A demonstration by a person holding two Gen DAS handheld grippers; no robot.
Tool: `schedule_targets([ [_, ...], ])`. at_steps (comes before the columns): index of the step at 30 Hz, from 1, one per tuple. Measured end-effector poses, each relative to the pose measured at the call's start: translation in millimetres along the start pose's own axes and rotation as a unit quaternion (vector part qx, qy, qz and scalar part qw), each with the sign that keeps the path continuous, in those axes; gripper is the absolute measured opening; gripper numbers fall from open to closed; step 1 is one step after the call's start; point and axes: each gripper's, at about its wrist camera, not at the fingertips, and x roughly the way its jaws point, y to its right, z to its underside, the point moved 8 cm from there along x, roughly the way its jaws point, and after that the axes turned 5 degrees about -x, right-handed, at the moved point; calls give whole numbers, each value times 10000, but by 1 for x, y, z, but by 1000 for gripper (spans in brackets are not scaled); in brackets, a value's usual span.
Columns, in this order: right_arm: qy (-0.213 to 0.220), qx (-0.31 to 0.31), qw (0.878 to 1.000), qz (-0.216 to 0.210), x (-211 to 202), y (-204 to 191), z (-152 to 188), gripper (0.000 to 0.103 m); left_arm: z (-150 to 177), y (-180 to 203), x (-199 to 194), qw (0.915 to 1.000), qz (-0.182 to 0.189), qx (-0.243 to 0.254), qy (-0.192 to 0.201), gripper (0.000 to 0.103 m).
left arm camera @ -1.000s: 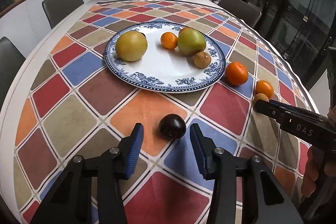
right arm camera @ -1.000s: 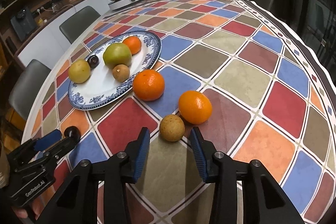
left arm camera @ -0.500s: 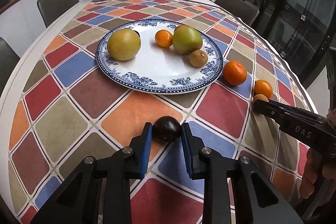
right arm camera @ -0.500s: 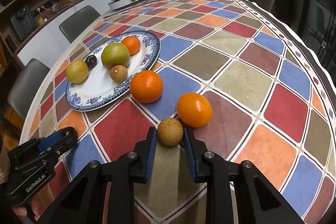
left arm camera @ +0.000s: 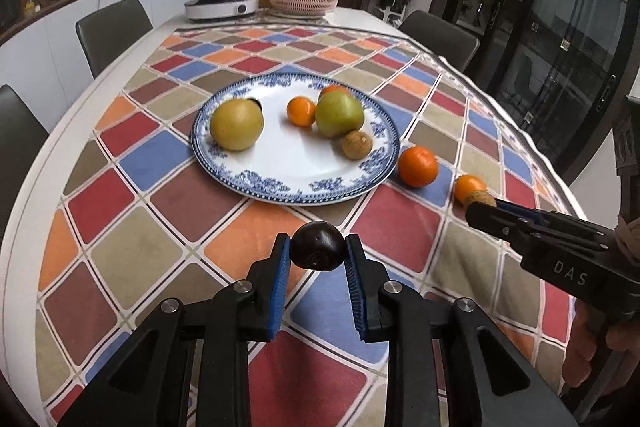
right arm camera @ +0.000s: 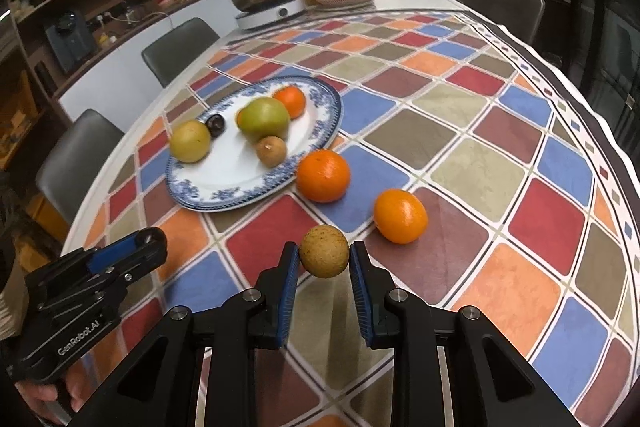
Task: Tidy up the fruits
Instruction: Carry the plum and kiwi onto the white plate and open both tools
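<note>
Left wrist: dark, glossy round fruit [left arm camera: 319,245] (purple-black) between fingers [left arm camera: 279,275].

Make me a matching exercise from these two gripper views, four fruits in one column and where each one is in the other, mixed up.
Column one:
1. dark purple fruit
2. tan speckled fruit
3. large green fruit
4. nearest orange

Column two:
a. lying on the blue-and-white plate
b. clamped in the right gripper
c. resting on the checkered tablecloth, off the plate
d. clamped in the left gripper

Pairs: 1-d, 2-b, 3-a, 4-c
</note>
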Motion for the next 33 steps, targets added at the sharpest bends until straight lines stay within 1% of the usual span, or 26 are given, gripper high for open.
schedule_targets([
  [8, 291, -287, 9990, -190, -25, -18, -12, 27, -13, 11, -27, 9996, 68, 67, 282, 27],
  [17, 542, -654, 9958, -355, -46, -37, -27, 27, -33, 21, -46, 9982, 124, 201, 543, 27],
  [26, 737, -963, 9915, -480, -53, -49, -55, 27, -58, 21, -53, 9968, 139, 307, 727, 27],
  [33, 749, -1219, 9879, -596, -46, -59, -84, 27, -88, 15, -49, 9956, 73, 461, 814, 27],
])
